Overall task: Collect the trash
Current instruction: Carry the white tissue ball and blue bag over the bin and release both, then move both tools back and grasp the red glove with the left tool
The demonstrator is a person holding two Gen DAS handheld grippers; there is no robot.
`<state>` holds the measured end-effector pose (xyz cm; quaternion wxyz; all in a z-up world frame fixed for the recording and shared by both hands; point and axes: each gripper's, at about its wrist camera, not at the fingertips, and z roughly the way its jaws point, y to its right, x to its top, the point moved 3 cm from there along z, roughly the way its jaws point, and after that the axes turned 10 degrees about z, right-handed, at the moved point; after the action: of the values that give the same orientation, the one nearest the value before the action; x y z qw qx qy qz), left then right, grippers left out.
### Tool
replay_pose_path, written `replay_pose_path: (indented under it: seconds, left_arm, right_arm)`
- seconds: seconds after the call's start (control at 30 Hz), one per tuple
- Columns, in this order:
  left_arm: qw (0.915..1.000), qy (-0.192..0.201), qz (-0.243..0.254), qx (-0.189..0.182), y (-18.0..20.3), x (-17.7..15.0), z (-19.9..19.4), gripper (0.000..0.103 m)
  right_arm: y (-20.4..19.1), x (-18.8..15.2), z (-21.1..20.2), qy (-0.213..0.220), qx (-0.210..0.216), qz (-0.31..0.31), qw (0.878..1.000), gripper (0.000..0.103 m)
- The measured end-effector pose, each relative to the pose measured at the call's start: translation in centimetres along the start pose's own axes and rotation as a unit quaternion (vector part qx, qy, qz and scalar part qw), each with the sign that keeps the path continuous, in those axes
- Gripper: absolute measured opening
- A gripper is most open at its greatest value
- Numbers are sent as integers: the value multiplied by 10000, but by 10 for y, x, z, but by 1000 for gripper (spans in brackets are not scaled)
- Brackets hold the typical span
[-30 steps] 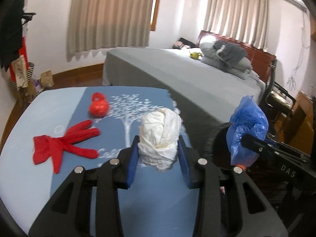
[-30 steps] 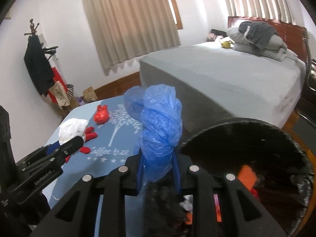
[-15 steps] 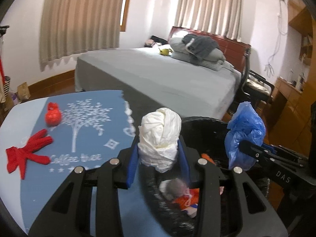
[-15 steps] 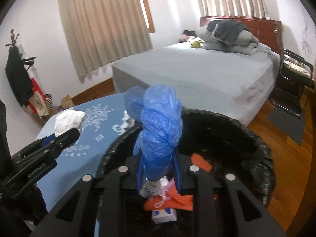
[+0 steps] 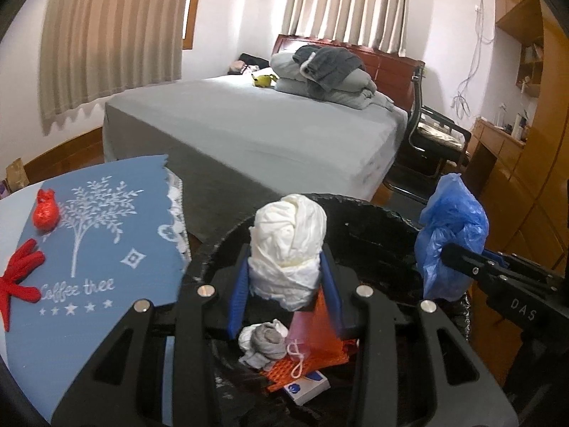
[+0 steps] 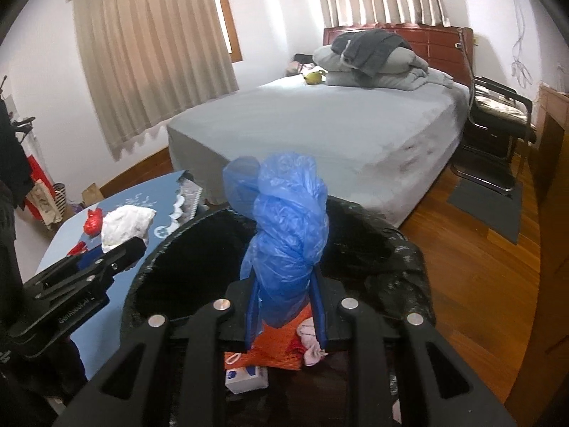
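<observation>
Your left gripper (image 5: 286, 277) clamps a crumpled white plastic bag (image 5: 288, 249) and your right gripper (image 6: 284, 299) clamps a scrunched, glossy blue plastic bag (image 6: 284, 238), both held above the black-lined trash bin (image 5: 377, 235).

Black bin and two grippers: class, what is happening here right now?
A person is collecting trash with a gripper in each hand. The left gripper is shut on a white plastic wad, the right gripper on a blue plastic bag. Both hang over the black-lined bin, which already holds orange netting and a small box. Nothing is released yet.
</observation>
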<state>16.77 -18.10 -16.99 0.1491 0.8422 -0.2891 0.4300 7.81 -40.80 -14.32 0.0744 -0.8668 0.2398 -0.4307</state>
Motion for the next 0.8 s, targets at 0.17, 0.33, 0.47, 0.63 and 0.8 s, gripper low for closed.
replay_pose_path:
  seconds: [0.17,0.33,0.47,0.63,0.8]
  left_arm:
    - [9998,36,-59,-167,0,2,3,61]
    - [9997,177,-139,27,-15,3,-8,73]
    - [9991,252,-197,294,-33,3,-20,86]
    - [9970,300,-290,645,-62,-4,-38,87]
    - [9922,259,-469,1123,-100,-14,-56,88]
  right_arm:
    - [11,3,-3,124,-206,86,9997,58]
    - [12,5,-9,368,-342,135,9986,97]
    - [4,8,-10,424,-260,113,9987,97]
    - [-14,7,-5,365,-162,56,9992,97]
    - [-48,6,9,254,136,42,9996,97]
